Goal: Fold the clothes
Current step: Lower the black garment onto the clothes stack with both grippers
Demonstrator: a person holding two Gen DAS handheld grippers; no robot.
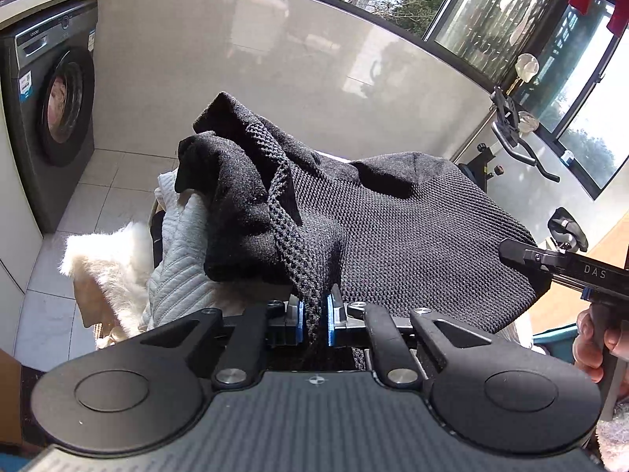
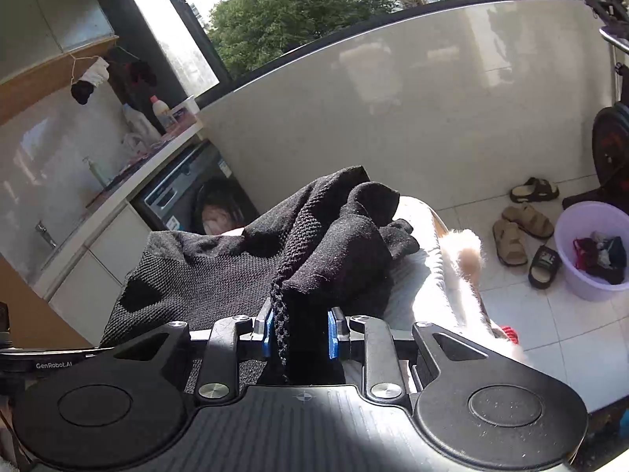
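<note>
A black knit sweater (image 1: pixel 412 236) lies bunched over a pile of clothes, one sleeve folded up towards the far wall. My left gripper (image 1: pixel 314 320) is shut on a rope-like knit edge of it, the blue pads (image 1: pixel 299 322) pressing the fabric from both sides. In the right wrist view the same sweater (image 2: pixel 220 275) spreads to the left, and my right gripper (image 2: pixel 300 332) is shut on a thick bunch of its hem. The right gripper (image 1: pixel 511 253) also shows at the sweater's right edge, held by a hand (image 1: pixel 589 338).
Under the sweater lie a white ribbed garment (image 1: pixel 177 271) and a fluffy white one (image 1: pixel 106 263). A washing machine (image 1: pixel 55 110) stands at the left, an exercise bike (image 1: pixel 511 133) at the right. A purple basin (image 2: pixel 570 228) and slippers (image 2: pixel 519 232) sit on the tiled floor.
</note>
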